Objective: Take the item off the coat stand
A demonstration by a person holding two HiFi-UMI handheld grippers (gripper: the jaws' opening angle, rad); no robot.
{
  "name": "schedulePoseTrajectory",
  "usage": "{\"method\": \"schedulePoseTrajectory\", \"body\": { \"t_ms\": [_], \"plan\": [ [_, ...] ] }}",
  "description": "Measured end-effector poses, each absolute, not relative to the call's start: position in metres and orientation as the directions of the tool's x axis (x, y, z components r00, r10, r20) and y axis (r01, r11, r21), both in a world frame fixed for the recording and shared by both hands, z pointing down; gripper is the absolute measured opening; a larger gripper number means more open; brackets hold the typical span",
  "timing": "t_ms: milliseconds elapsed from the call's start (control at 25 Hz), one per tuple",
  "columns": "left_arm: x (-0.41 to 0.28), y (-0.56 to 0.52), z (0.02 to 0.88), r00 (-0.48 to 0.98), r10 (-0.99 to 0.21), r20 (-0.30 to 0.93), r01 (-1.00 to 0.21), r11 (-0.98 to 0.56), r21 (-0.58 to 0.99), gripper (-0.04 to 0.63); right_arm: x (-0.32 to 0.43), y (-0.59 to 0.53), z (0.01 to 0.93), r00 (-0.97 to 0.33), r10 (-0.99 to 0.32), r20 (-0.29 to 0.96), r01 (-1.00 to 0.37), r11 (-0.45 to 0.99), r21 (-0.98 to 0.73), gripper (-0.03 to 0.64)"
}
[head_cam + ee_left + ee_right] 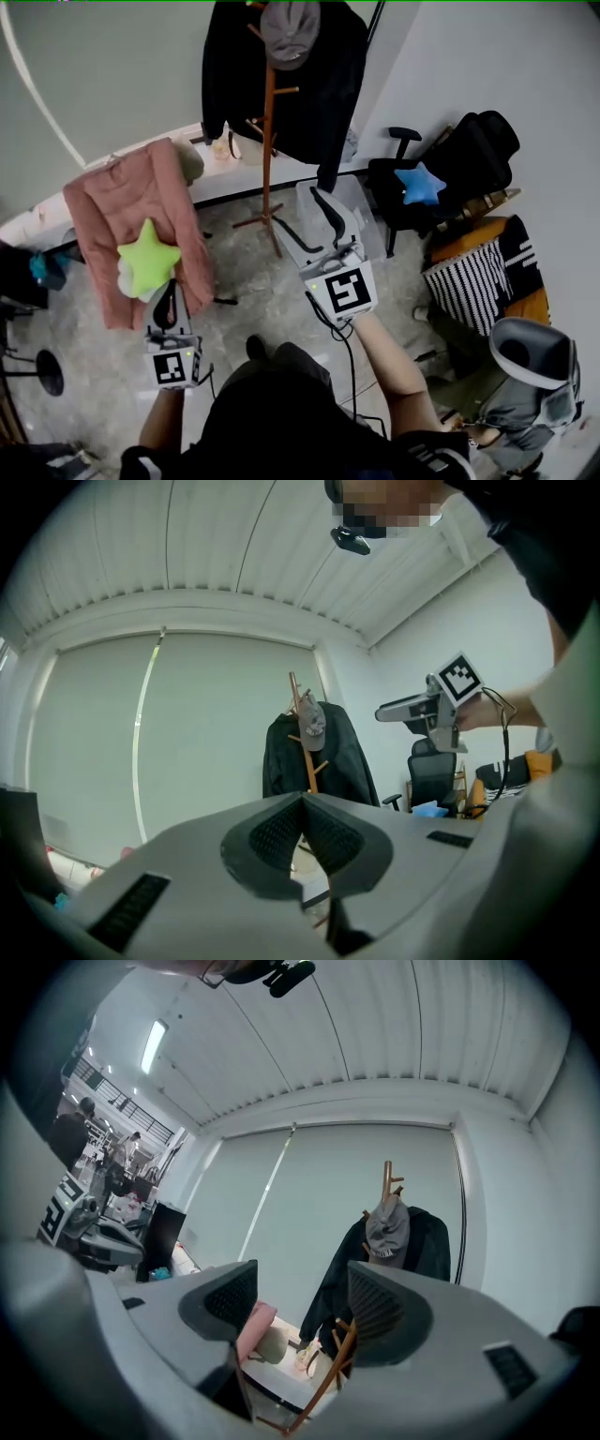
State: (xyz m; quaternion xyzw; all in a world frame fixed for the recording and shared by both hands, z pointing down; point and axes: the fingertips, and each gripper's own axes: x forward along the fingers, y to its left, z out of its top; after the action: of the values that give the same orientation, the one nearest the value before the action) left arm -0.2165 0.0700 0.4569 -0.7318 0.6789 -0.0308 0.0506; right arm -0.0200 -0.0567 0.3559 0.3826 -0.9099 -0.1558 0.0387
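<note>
Cap [387, 1227] atop coat stand [387, 1180], ahead-right of right gripper [300, 1302]; nearer, jaws spread wide, empty; left gripper [302, 834] closed, empty.

- Cap [289, 28]: grey.
- Coat [323, 94]: black.
- Stand [268, 159]: reddish-brown wood.
- Jacket [103, 216]: dusty pink.
- Star [148, 260] on the jacket: lime green.
- Second star [420, 185]: blue, against a black chair [386, 187].
- Cushion [473, 281]: black-and-white stripes.
- Floor [253, 300]: mottled grey.
</note>
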Motion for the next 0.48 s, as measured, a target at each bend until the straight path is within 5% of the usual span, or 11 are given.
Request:
{"method": "schedulePoseTrajectory", "body": {
  "t_ms": [480],
  "plan": [
    [-0.23, -0.048, 0.46, -0.017, -1.0, -0.006, -0.992, 0.018, -0.122, 0.023, -0.04, -0.235, 0.269, -0.695, -0.71, -0.112, -0.678, 0.597, 0.429, 0.314]
  ]
}}
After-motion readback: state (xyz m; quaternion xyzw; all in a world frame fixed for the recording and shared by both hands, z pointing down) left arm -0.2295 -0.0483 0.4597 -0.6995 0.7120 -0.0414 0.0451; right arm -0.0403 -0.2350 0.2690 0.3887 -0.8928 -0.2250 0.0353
